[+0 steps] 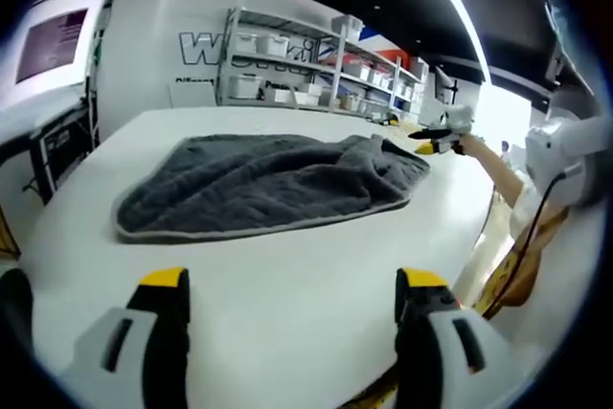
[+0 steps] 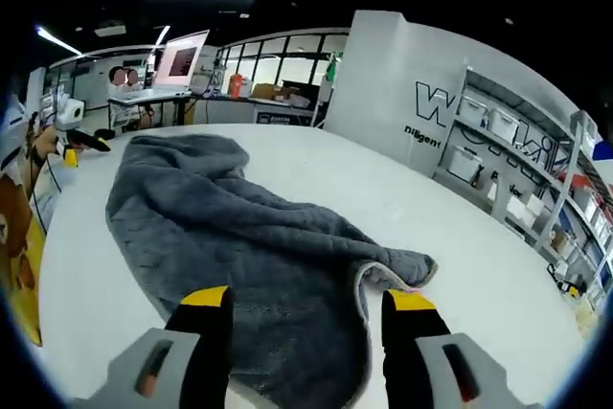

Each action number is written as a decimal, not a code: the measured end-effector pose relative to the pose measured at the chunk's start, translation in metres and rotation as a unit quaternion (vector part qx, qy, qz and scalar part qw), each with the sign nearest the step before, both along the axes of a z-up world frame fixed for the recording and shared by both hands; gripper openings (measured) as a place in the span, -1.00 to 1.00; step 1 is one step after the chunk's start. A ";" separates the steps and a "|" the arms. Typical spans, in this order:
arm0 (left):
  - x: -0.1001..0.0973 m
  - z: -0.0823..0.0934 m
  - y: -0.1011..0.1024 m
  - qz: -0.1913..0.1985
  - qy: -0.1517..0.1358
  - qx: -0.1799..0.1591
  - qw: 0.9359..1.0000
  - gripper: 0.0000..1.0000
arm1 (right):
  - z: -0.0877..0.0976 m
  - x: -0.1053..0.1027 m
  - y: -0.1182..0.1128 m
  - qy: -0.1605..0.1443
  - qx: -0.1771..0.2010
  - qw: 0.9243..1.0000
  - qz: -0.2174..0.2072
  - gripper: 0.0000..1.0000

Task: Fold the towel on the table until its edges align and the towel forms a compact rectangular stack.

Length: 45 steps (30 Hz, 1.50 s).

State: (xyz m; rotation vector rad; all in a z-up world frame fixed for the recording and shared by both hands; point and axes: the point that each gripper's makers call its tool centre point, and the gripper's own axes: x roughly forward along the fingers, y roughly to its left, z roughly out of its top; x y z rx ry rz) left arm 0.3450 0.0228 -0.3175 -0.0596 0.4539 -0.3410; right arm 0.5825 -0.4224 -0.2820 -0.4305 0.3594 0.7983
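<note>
In the left gripper view, the left gripper (image 1: 292,299) hovers over bare white table (image 1: 287,265) with its yellow-tipped jaws spread wide and nothing between them. Beyond it lies the grey towel (image 1: 268,184) — rumpled, roughly flat, its long axis running across the view from lower left to upper right, with a pale hem along the near edge. At the towel's far right corner the right gripper (image 1: 433,138) shows small, held out on a person's arm (image 1: 498,174); it is at or just beside that corner, though whether it touches cannot be told. Shelving with white bins (image 1: 316,69) stands against the wall behind.

In the right gripper view, the towel (image 2: 239,237) stretches away from the camera toward the upper left, its long axis running along that line. The right gripper (image 2: 306,318) hangs over the near end, jaws set wide apart and holding nothing — a turned-up corner (image 2: 402,270) with its pale edge lies just ahead of the right-hand jaw. At the far left edge, the left gripper (image 2: 81,141) sits near the table's rim.
</note>
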 end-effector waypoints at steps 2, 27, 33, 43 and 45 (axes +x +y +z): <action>0.000 0.000 0.000 -0.001 0.001 0.001 1.000 0.87 | 0.000 -0.007 -0.002 0.004 0.013 1.000 0.000 0.39; 0.006 -0.004 -0.005 -0.007 0.005 -0.001 1.000 0.87 | -0.013 -0.050 -0.019 0.038 0.015 0.999 -0.008 0.77; 0.006 -0.004 -0.006 -0.008 0.006 -0.001 1.000 0.86 | -0.022 -0.063 -0.019 0.050 -0.004 0.999 0.001 0.93; 0.005 -0.004 -0.007 -0.010 0.005 -0.001 1.000 0.86 | -0.030 -0.071 -0.023 0.071 -0.002 0.997 0.000 0.99; 0.005 -0.005 -0.007 -0.010 0.005 -0.001 1.000 0.86 | -0.031 -0.070 -0.024 0.073 0.002 0.997 -0.002 0.99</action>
